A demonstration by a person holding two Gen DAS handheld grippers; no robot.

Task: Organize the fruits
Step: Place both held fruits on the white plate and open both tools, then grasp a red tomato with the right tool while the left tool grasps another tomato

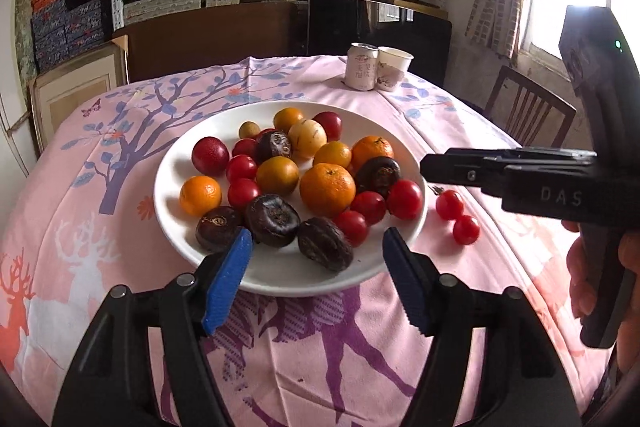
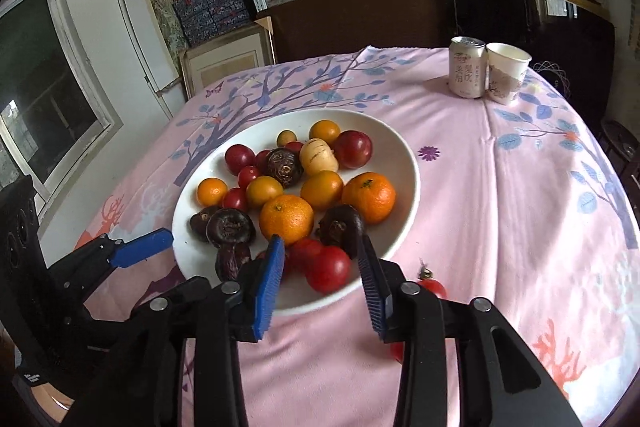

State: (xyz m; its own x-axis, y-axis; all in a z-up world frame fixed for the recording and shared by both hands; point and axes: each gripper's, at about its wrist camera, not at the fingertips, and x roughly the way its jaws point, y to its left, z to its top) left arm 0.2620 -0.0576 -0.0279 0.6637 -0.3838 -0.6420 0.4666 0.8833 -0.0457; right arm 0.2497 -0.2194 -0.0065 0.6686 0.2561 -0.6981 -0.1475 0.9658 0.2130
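Left gripper (image 1: 318, 247) over plate (image 1: 280, 275) rim

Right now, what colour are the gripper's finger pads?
Blue pads, clearest in the right wrist view.

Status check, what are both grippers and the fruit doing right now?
Left gripper open, empty. Right gripper open, empty. Two tomatoes on cloth beside plate. Nothing blocking.

The right gripper (image 1: 426, 169) bore the raised letters "DAS", while the printed characters on the can (image 2: 467, 67) stayed too small to read.
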